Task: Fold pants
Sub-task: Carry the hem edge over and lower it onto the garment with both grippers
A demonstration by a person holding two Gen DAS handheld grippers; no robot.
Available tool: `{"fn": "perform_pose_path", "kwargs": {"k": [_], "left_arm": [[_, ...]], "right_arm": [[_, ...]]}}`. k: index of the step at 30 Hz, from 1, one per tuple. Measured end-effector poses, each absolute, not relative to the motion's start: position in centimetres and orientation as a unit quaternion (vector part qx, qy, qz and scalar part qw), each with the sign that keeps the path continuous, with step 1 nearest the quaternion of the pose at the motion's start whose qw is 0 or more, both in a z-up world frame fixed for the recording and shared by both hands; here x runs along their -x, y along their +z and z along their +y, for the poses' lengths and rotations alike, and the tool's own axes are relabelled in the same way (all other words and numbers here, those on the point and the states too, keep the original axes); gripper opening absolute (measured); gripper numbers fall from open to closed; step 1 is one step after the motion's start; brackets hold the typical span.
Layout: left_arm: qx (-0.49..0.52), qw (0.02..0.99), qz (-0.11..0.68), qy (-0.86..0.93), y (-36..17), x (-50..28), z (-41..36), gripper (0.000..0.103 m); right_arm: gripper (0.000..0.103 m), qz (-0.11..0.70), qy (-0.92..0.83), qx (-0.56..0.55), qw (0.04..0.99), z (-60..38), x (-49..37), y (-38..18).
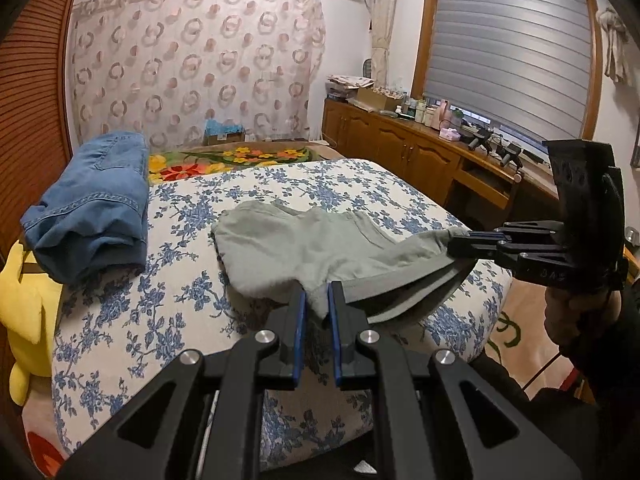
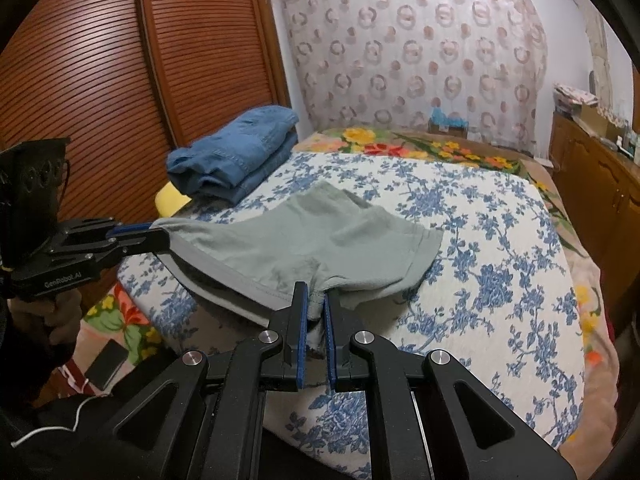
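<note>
Floral bed (image 1: 360, 184), both tools clamping grey shorts (image 1: 304, 248)

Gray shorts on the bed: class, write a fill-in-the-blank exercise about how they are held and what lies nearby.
1. Both grippers, the left gripper and the right gripper, are shut on the ____ shorts.
2. The shorts lie partly on a bedspread printed with ____ flowers.
3. The folded pile further back on the bed is made of ____.

Missing words: gray; blue; denim
</note>
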State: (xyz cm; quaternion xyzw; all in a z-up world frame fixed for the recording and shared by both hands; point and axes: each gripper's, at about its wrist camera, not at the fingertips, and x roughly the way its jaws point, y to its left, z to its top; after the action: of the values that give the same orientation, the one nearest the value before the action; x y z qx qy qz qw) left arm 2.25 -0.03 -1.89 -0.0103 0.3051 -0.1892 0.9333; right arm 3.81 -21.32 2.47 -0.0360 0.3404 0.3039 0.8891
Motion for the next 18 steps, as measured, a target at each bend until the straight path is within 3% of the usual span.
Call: {"fn": "perform_pose_path", "kwargs": {"k": [18], "left_arm": [[0.025, 0.942, 0.292, -0.166, -2.1, -9.8, -0.2, 0.008]], "right_arm": [[0.005, 0.319, 0.263, 0.048, 0.91, -20.1, -10.7, 1.6]]}}
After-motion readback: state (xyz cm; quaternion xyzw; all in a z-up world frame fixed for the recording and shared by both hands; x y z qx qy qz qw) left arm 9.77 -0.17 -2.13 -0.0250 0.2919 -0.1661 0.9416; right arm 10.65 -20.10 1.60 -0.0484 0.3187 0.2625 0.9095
